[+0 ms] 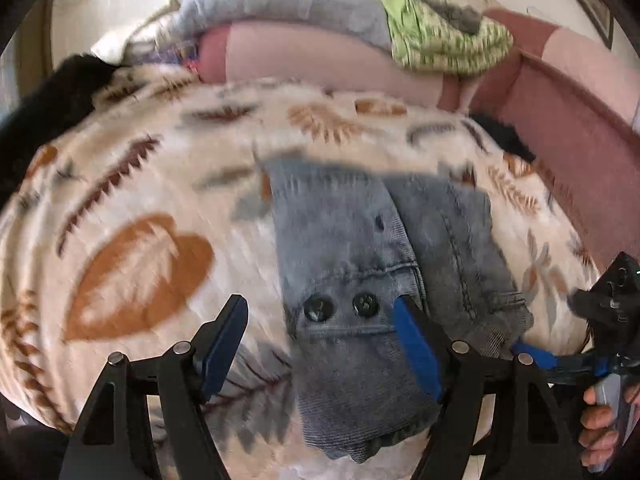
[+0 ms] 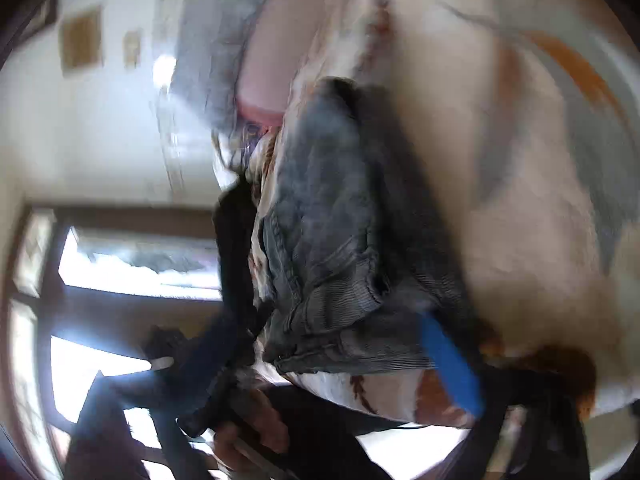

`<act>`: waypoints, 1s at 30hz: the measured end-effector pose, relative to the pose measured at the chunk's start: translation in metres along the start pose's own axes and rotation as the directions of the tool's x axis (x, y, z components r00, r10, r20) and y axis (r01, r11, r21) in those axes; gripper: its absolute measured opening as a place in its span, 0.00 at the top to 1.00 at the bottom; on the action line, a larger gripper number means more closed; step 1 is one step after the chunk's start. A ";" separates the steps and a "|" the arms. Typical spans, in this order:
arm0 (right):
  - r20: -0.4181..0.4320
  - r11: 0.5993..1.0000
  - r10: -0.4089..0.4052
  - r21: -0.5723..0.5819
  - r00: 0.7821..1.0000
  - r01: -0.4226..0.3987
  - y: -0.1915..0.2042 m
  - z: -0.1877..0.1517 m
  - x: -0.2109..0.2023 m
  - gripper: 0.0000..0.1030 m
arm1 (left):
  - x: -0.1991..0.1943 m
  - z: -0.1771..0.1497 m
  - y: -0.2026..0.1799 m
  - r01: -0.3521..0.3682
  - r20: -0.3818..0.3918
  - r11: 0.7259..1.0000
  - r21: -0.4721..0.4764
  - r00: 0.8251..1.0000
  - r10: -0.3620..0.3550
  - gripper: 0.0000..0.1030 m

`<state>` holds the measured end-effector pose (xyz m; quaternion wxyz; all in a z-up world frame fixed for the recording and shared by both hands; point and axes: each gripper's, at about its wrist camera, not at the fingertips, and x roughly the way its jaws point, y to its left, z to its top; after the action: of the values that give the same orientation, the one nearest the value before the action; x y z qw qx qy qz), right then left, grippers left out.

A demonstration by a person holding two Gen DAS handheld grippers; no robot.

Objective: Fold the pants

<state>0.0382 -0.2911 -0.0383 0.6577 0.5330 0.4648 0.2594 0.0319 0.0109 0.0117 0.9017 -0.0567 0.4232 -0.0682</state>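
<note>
Item: pants, grey-blue washed denim, folded into a compact stack of layers. Location: on a cream blanket printed with brown, orange and grey leaves, spread over a bed or sofa; which of the two cannot be told. Near end of the stack shows the waistband with two dark buttons side by side, a ribbed band and stitched seams; a lengthwise fold line runs up the middle. In the right wrist view the same stack appears turned sideways and blurred, ribbed edges toward the camera.

Containers: none visible. Behind the blanket, a pink cushion carries a grey cloth and a green patterned cloth; a dark garment lies at the blanket's left edge.

Left hand-held gripper: jaws spread wide, released. Its right blue finger lies over the waistband; the left finger stands over bare blanket, clear of the denim.

Right hand-held gripper: jaws apart, nothing clamped. One blue finger rests at the ribbed edge of the stack; contact cannot be told through the blur. A hand holds its handle.
</note>
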 end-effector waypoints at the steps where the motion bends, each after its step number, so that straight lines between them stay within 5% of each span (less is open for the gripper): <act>1: -0.006 1.000 0.003 0.013 1.000 -0.003 0.004 0.001 -0.004 0.12 | -0.003 -0.002 0.000 0.010 0.023 1.000 -0.007 1.000 -0.010 0.26; 4: 0.014 0.992 -0.084 -0.090 0.996 0.085 0.037 0.001 -0.012 0.05 | -0.019 0.001 0.007 0.037 0.094 0.998 -0.044 0.995 -0.032 0.26; 6: -0.010 0.995 -0.030 -0.096 1.000 0.029 0.053 -0.002 -0.007 0.05 | -0.026 0.000 0.018 0.039 0.129 0.996 -0.078 0.991 -0.029 0.26; 10: -0.067 0.999 0.038 -0.025 0.997 -0.039 0.054 -0.007 0.017 0.05 | -0.001 -0.005 0.027 0.054 0.049 0.992 -0.112 0.998 -0.048 0.26; 20: 0.058 0.993 -0.094 0.074 0.994 0.090 0.026 0.005 0.025 0.11 | 0.001 -0.012 0.026 0.046 0.075 0.994 -0.103 0.996 -0.038 0.24; 22: 0.042 0.989 -0.133 0.074 0.990 0.129 0.024 0.010 0.029 0.21 | 0.001 -0.012 0.025 0.032 0.081 0.995 -0.093 0.996 -0.025 0.24; 24: 0.029 0.978 -0.203 0.053 0.979 0.201 0.022 0.010 0.031 0.54 | 0.001 -0.012 0.023 0.014 0.086 0.997 -0.082 0.996 -0.007 0.24; 27: 0.019 0.973 -0.225 0.051 0.974 0.224 0.013 0.009 0.026 0.79 | -0.001 -0.013 0.022 0.004 0.092 0.997 -0.072 0.996 0.003 0.24; 30: 0.012 0.967 -0.253 0.031 0.967 0.253 0.007 0.008 0.019 0.92 | -0.001 -0.014 0.021 0.003 0.089 0.997 -0.073 0.996 0.003 0.24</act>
<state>0.0543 -0.2771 -0.0380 0.6813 0.4810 0.5273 0.1623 0.0222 0.0315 0.0004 0.9170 -0.0928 0.3848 -0.0500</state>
